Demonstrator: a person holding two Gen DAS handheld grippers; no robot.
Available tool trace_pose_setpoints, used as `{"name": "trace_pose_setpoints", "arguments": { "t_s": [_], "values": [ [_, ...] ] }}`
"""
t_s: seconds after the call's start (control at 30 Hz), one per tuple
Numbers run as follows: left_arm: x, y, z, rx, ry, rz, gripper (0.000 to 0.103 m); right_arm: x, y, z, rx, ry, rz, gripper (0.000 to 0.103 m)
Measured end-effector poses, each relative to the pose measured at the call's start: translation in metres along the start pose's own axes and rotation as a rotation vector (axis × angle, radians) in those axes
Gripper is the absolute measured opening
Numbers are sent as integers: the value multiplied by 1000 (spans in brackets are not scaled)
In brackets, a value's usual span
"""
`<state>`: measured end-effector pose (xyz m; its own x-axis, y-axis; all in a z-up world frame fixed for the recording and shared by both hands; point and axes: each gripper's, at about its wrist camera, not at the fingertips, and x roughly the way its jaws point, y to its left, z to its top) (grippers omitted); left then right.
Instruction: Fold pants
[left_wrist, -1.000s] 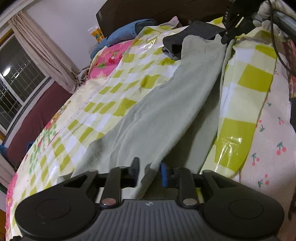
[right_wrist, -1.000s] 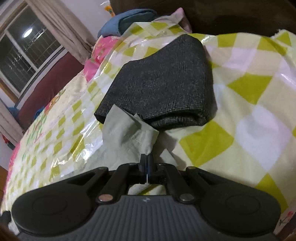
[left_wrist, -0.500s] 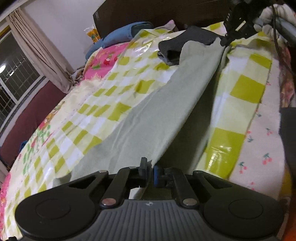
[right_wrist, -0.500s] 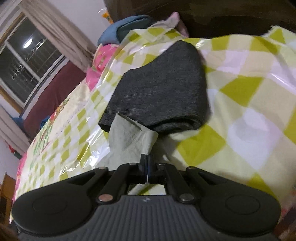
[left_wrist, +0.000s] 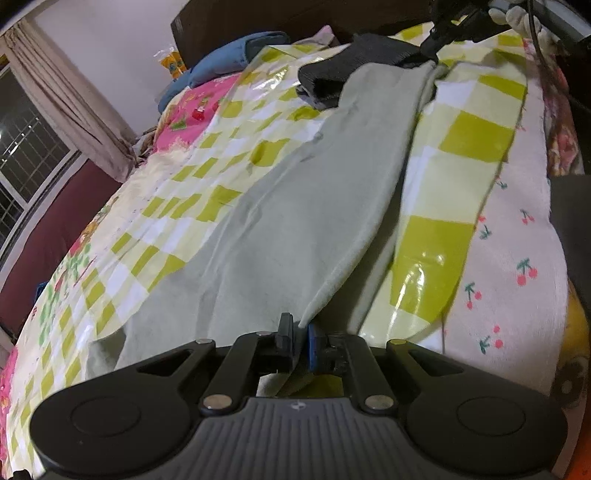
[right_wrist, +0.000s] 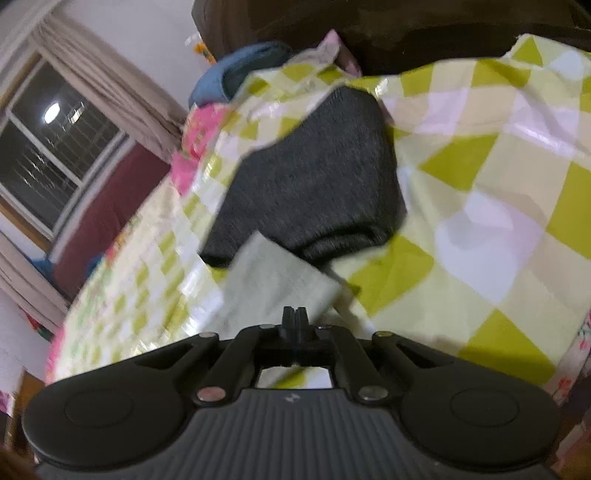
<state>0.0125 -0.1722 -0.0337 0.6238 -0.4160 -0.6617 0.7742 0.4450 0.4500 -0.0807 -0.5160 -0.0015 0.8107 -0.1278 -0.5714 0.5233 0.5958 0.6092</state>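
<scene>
Pale green pants (left_wrist: 306, 206) stretch in a long band across the checked bed cover, from the near edge to the far right. My left gripper (left_wrist: 300, 334) is shut on their near edge, cloth pinched between the black and blue pads. At the far end the other gripper (left_wrist: 434, 35) holds the fabric taut. In the right wrist view my right gripper (right_wrist: 294, 317) is shut on a corner of the green pants (right_wrist: 273, 284), which fans out just ahead of the fingertips, overlapping the folded dark garment.
A folded dark grey garment (right_wrist: 314, 184) lies on the yellow-and-white checked plastic cover (left_wrist: 458, 136). A blue pillow (left_wrist: 229, 62) and a dark headboard (left_wrist: 280, 14) are at the back. A window with curtain (right_wrist: 62, 122) is on the left. Cherry-print sheet (left_wrist: 517, 258) runs along the right.
My left gripper closed onto the near edge of the pants. The right gripper shifted and rolled a little, so the green corner now lies flatter and the pants are pulled tighter.
</scene>
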Motion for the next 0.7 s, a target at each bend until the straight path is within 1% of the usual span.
{"name": "trace_pose_setpoints", "arguments": {
  "t_s": [0.1,0.17,0.2,0.23,0.37,0.4,0.43,0.47,0.53,0.57,0.63,0.7],
  "values": [
    [0,2,-1,-4,-2,2,25,-11,4,6,11,-35,21,1],
    [1,2,-3,0,5,6,25,-12,4,6,14,-17,25,1],
    [2,1,-4,1,8,5,25,-11,3,5,20,-5,16,2],
    [2,1,-5,3,10,5,25,-11,2,4,29,-2,3,8],
    [1,-1,-5,5,5,5,25,-2,-7,0,79,15,-60,8],
    [1,-1,-5,2,4,2,25,2,-12,1,108,26,-61,9],
    [2,-1,-5,2,4,1,25,7,-17,2,142,37,-51,11],
    [3,-1,-5,2,4,2,25,12,-21,3,174,47,-41,18],
    [3,-1,-4,-2,5,0,26,21,-28,6,233,52,-17,28],
    [3,-1,-4,-4,5,-1,26,24,-29,8,243,46,-11,30],
    [4,-1,-4,2,5,1,26,30,-25,11,215,32,-40,30],
    [4,-1,-3,3,5,4,26,33,-21,13,186,13,-71,7]
  ]
}}
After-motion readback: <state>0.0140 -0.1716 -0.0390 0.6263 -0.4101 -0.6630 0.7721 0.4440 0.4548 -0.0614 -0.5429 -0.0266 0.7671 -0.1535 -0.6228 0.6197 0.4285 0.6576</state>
